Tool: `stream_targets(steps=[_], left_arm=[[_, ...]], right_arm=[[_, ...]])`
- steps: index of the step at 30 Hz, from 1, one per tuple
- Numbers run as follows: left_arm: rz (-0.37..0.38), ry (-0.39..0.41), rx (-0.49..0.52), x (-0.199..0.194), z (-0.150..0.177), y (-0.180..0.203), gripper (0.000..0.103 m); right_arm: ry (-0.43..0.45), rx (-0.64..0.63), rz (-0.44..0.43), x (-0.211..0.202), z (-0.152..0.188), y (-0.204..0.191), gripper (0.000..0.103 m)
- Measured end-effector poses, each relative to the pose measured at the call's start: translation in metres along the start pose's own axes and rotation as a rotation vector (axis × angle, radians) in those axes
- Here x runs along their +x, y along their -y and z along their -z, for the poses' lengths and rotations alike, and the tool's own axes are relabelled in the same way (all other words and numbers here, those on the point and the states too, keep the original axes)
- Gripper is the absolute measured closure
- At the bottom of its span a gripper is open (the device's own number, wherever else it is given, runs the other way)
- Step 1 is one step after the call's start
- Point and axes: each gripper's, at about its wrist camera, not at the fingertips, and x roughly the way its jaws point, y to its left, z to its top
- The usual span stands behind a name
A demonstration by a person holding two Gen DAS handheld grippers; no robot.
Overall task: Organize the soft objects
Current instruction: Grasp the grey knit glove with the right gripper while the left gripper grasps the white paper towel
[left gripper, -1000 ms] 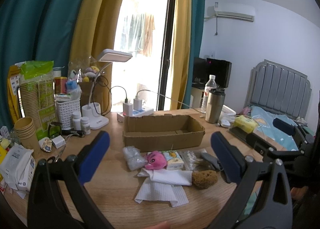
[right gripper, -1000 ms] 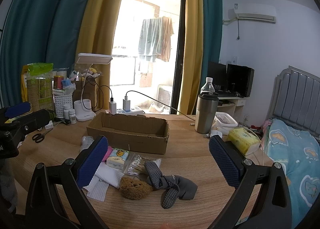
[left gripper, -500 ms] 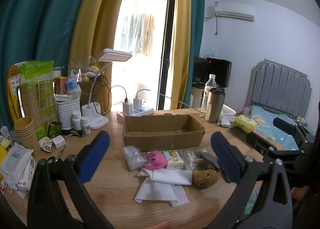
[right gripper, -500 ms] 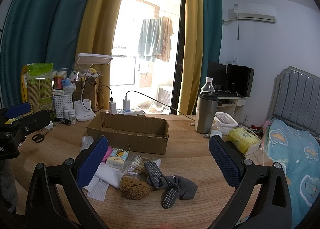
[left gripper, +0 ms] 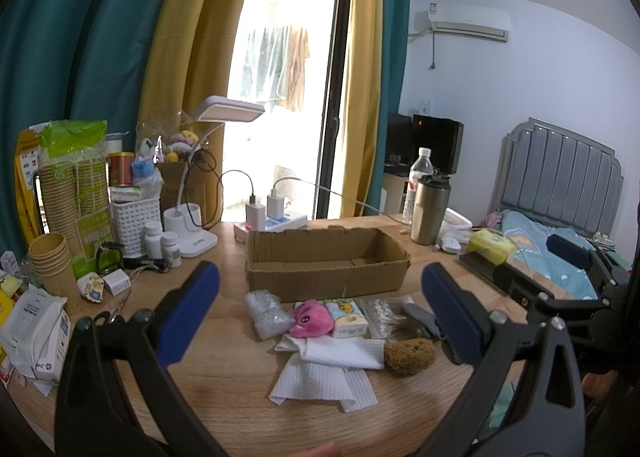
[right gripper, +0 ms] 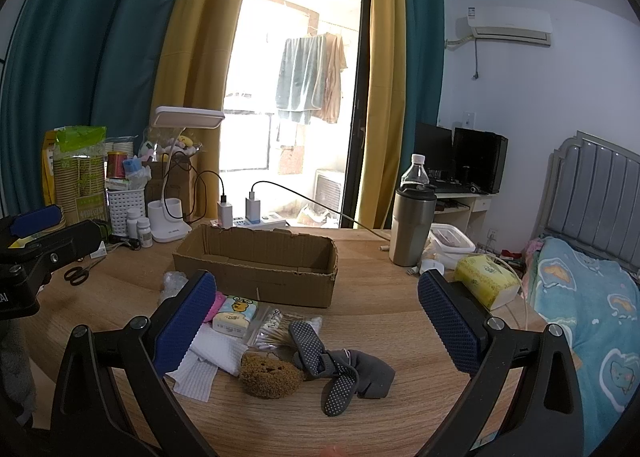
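Note:
An empty open cardboard box stands mid-table. In front of it lie a pink plush toy, a tissue pack, a bubble-wrap piece, a cotton-swab bag, white cloths, a brown sponge and grey dotted socks. My left gripper is open and empty, above the pile. My right gripper is open and empty, near the socks.
At the left stand paper cups, a white basket, pill bottles, a desk lamp, scissors and a wipes pack. A steel tumbler, a water bottle and a yellow tissue pack stand right. A bed lies beyond.

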Motion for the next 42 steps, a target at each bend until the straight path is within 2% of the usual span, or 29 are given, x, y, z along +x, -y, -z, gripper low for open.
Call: stream_targets(steps=[16, 25, 32, 42], left_arm=[[-0.009, -0.037, -0.006, 0.014, 0.008, -0.002, 0.001], [-0.011, -0.163, 0.002, 0.048, 0.029, -0.002, 0.001], [-0.018, -0.298, 0.014, 0.079, 0.054, 0.001, 0.001], [-0.046, -0.436, 0.047, 0.115, 0.071, 0.007, 0.001]], right_arm=[[-0.011, 0.01, 0.008, 0.005, 0.004, 0.004, 0.0], [-0.085, 0.04, 0.026, 0.033, 0.022, 0.017, 0.0], [-0.176, 0.073, 0.028, 0.06, 0.045, 0.03, 0.0], [-0.298, 0.116, 0.004, 0.094, 0.072, 0.041, 0.0]])
